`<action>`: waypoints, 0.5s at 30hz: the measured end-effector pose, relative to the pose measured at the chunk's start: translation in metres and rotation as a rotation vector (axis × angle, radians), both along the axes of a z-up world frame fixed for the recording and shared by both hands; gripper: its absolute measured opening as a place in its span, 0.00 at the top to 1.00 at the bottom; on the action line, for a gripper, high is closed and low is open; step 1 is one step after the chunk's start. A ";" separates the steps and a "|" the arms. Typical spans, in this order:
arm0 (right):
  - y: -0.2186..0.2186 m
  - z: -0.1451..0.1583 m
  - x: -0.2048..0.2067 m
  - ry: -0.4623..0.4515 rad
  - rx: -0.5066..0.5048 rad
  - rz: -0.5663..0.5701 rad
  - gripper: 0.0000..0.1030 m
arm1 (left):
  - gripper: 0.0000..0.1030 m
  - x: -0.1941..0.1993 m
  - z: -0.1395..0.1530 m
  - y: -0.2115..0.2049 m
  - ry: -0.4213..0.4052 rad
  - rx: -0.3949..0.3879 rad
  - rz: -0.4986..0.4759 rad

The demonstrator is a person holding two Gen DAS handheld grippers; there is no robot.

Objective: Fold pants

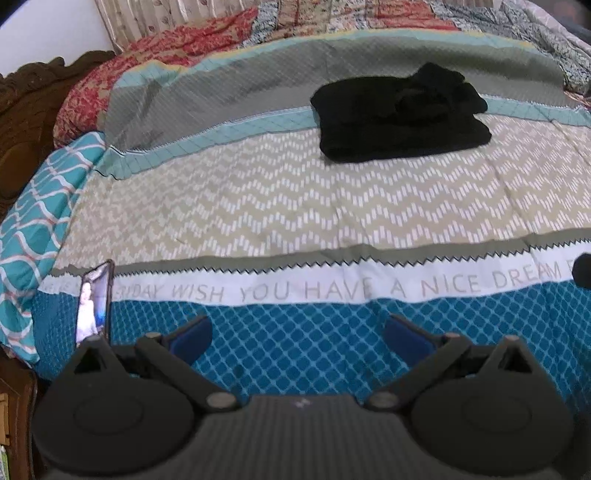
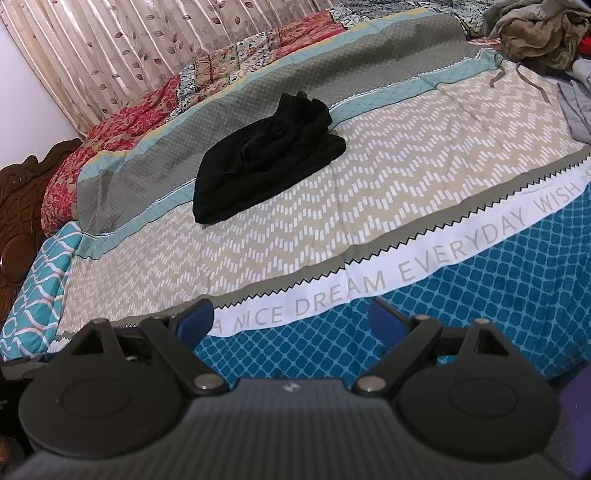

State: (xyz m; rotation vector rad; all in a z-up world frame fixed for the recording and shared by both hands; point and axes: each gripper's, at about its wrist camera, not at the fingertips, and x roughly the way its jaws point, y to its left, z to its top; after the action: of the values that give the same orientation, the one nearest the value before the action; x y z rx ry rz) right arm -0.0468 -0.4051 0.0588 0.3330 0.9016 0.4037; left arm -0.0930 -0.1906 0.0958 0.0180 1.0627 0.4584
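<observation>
Left wrist view shows a bed (image 1: 295,184) spread with a patterned cover, filling nearly everything ahead of the fingers, with a carved headboard (image 1: 26,110) far off to the left of them. Right wrist view adds a curtain (image 2: 129,55) beyond the far edge of the bed and a heap of clothes (image 2: 535,33) far ahead and to the right of the fingers. Next in size, the pants (image 1: 400,114) lie well ahead of the left gripper (image 1: 297,338) and somewhat to its right; from the right gripper (image 2: 291,321) the same pants (image 2: 266,162) sit well ahead and slightly to the left. They look like a compact black bundle of stacked layers, resting on the cover, touched by neither tool. Judging from that shape, the folding seems essentially finished, though the top layer is rumpled and might want smoothing; whether any further fold is meant cannot be told. A phone (image 1: 94,302) stands propped just to the left of the left fingers, screen lit. Both pairs of blue-padded fingers are spread wide apart with only the cover showing between them, gripping nothing, and both hang near the bed's near edge, far back from the bundle.
</observation>
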 end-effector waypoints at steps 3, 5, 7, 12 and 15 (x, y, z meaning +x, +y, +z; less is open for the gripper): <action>-0.001 -0.001 0.000 0.002 0.000 -0.004 0.10 | 0.00 0.000 -0.004 -0.002 0.017 -0.017 -0.007; 0.000 -0.002 0.000 0.007 -0.002 -0.004 0.10 | 0.00 0.000 -0.006 -0.003 0.027 -0.026 -0.014; 0.000 -0.003 0.000 0.010 -0.002 -0.003 0.10 | 0.00 -0.001 -0.008 -0.004 0.035 -0.031 -0.021; -0.001 -0.005 0.000 0.018 -0.002 -0.007 0.10 | 0.00 -0.001 -0.011 -0.005 0.051 -0.035 -0.023; -0.002 -0.006 0.001 0.025 -0.002 -0.010 0.10 | 0.00 -0.001 -0.014 -0.004 0.062 -0.037 -0.022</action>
State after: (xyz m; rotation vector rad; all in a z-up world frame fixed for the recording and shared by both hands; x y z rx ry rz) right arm -0.0460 -0.4069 0.0525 0.3415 0.9240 0.3906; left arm -0.0943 -0.1947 0.0817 0.0116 1.1308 0.4203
